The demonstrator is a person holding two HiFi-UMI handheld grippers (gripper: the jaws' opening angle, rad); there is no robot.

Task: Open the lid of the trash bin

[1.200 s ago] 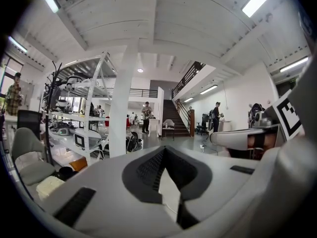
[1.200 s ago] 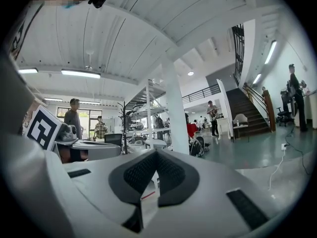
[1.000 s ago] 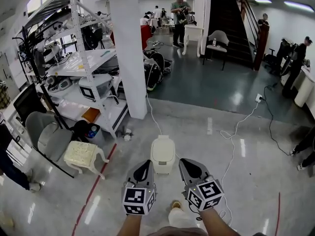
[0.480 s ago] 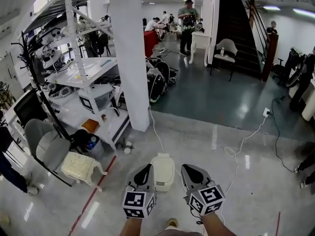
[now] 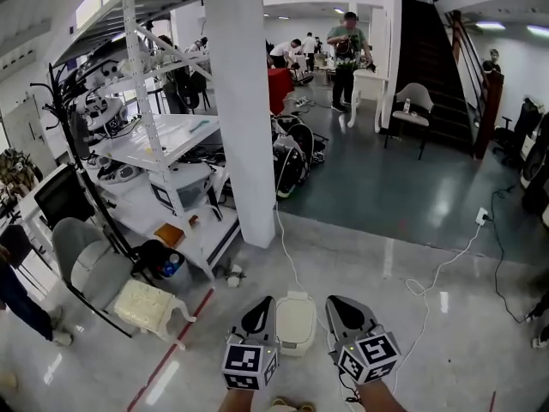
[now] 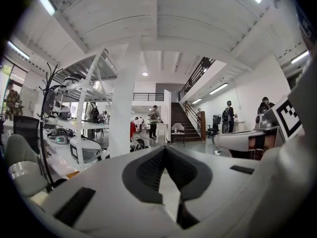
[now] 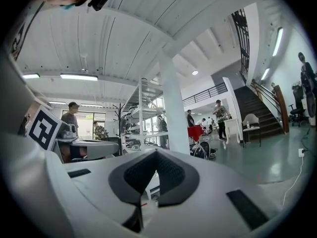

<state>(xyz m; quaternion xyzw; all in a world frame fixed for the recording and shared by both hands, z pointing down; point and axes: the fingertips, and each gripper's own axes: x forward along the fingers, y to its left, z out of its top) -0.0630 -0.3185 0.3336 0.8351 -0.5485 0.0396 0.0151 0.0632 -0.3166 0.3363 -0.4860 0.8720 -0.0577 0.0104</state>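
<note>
The white trash bin (image 5: 294,320) stands on the pale floor in the head view, its lid down. My left gripper (image 5: 262,307) hangs just to its left and my right gripper (image 5: 336,307) just to its right, both above the floor and apart from the bin. In the left gripper view the left gripper (image 6: 166,151) has its dark pads meeting at the tip with nothing between them. The right gripper (image 7: 156,155) looks the same in the right gripper view. Both point level into the room, and the bin's near end is hidden by them.
A white pillar (image 5: 244,101) rises just beyond the bin, with a white cable (image 5: 286,251) running past it. A loaded shelf rack (image 5: 163,136), a grey chair (image 5: 86,264) and a cream stool (image 5: 150,303) stand at the left. A red floor line (image 5: 171,350) runs there. People and stairs (image 5: 455,50) are far back.
The bin has slid down the head view and now sits between the two grippers, nearer to me. Both grippers have stayed shut, side by side.
</note>
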